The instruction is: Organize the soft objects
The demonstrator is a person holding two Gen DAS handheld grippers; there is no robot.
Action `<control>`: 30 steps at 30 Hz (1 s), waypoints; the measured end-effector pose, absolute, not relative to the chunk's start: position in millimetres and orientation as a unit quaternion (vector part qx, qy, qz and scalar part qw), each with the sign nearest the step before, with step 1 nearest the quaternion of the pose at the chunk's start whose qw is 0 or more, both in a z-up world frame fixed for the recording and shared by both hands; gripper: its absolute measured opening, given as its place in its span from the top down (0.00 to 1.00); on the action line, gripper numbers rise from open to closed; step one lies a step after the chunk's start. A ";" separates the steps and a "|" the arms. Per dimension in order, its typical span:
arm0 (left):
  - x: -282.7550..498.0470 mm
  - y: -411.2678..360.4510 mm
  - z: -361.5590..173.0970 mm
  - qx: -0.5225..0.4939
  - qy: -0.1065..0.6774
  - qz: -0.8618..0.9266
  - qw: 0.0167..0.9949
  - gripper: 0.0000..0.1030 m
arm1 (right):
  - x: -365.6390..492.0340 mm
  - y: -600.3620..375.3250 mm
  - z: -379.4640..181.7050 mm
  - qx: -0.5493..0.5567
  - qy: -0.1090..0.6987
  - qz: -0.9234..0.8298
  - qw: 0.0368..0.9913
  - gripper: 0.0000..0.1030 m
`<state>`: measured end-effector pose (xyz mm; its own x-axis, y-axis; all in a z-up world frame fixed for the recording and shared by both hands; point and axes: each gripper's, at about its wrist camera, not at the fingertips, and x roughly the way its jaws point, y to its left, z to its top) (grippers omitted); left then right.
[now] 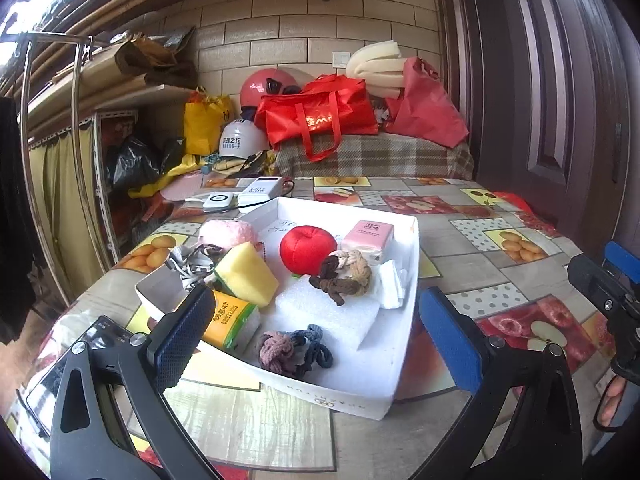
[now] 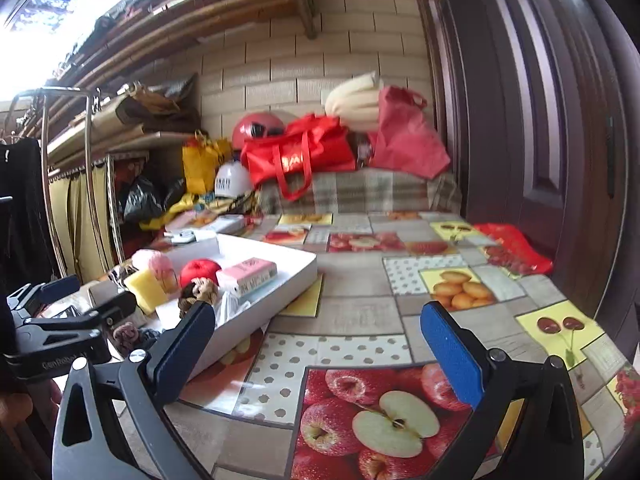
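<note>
Soft objects are seen gathered in a shallow white tray (image 1: 402, 364) on the fruit-patterned tablecloth (image 2: 352, 312): a red plush apple (image 1: 307, 245), a yellow sponge (image 1: 248, 274), and knotted hair ties (image 1: 290, 350). The left gripper (image 1: 316, 336) is held spread and empty before the tray, presumably for selection; the right gripper (image 2: 318, 350), likewise parted, is kept aside over bare cloth.

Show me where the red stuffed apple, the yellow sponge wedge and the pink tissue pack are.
Red stuffed fabric apple (image 1: 307, 249), left wrist view, centre of its front.
Yellow sponge wedge (image 1: 249, 276), left wrist view, top face.
Pink tissue pack (image 1: 368, 236), left wrist view, front face.
</note>
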<state>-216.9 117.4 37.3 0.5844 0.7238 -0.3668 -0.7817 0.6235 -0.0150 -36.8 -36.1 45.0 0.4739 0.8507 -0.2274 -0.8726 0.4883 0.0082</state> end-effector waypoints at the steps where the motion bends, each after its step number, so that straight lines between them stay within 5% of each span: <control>1: -217.4 113.5 37.7 -0.084 0.163 0.427 0.885 0.00 | -37.5 -39.6 45.5 -0.053 0.097 0.502 0.858 0.00; 30: -202.1 91.6 34.9 -0.033 0.197 0.478 0.856 0.00 | -29.7 -66.2 41.8 -0.015 0.114 0.471 0.875 0.00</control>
<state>-202.1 91.6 34.9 0.4661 0.8043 -0.3687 -0.8304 0.5415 0.1315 -29.7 -66.2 41.8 0.5301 0.8205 -0.2140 -0.8275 0.5557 0.0806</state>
